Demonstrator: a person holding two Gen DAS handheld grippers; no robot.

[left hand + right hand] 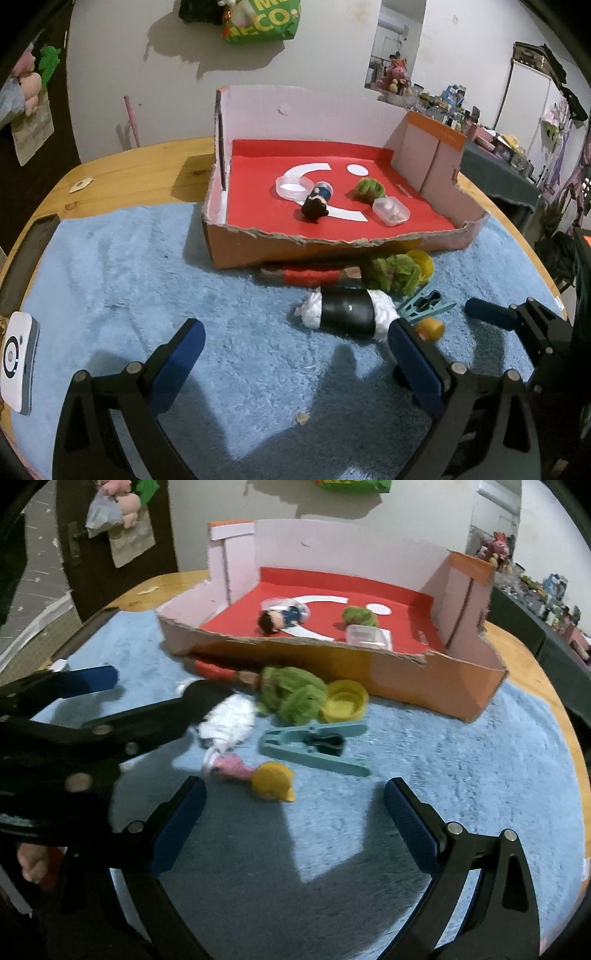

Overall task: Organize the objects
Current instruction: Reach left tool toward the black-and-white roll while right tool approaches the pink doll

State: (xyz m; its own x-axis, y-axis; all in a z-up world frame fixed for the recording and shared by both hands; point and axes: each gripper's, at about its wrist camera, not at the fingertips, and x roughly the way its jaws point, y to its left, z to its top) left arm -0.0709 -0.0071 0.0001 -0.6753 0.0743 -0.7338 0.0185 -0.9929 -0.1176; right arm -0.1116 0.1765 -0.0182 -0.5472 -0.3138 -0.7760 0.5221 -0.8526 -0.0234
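A torn cardboard box (pixel 236 247) with a red floor holds a doll (pixel 317 204), a round clear lid (pixel 293 187), a green pom (pixel 369 189) and a clear case (pixel 390 210). On the blue towel (pixel 129 295) in front lie a black roll stuffed with white paper (pixel 347 313), a red-wrapped stick (pixel 310 277), green fluff (pixel 291 696), a yellow cap (pixel 345 701), a teal clothespin (pixel 317 742) and a yellow-headed pink toy (pixel 271 780). My left gripper (pixel 295 343) is open, its right finger beside the roll. My right gripper (pixel 293 797) is open, just short of the yellow toy.
The towel covers a round wooden table (pixel 122 170). A white device (pixel 18 365) lies at the towel's left edge. A cluttered side table (pixel 509 155) stands at the right behind the box. The wall is close behind.
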